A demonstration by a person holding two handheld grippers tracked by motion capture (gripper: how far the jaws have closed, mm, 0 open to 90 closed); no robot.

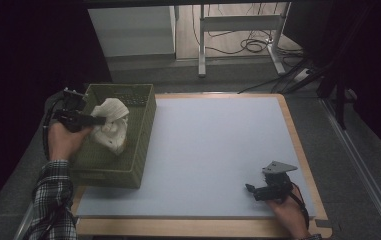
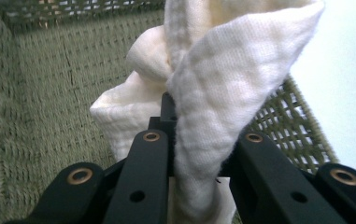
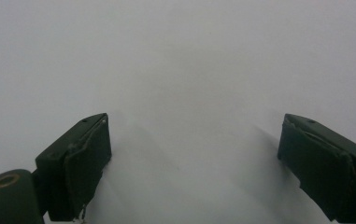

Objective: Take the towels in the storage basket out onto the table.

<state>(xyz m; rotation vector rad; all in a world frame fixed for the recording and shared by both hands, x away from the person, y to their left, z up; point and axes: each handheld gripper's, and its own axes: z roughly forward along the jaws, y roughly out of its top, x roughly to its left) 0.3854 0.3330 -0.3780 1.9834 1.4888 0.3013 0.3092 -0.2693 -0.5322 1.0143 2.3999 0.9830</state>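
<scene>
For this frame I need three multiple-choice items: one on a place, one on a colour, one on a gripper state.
1. Where is the cream waffle-weave cloth?
A. flat on the pale grey mat
B. held up in the woven green basket
C. on the floor

2. What colour is the woven basket?
A. olive green
B. red
C. blue

3. How do the right gripper's jaws stand?
A. shut on the cloth
B. shut on nothing
C. open, holding nothing

Answers: 1 B, the left gripper pinches the cloth over the basket's inside; 2 A, its weave shows olive green in the high view; 3 C, the right gripper view shows a wide gap with bare pale grey mat between the jaws.
</scene>
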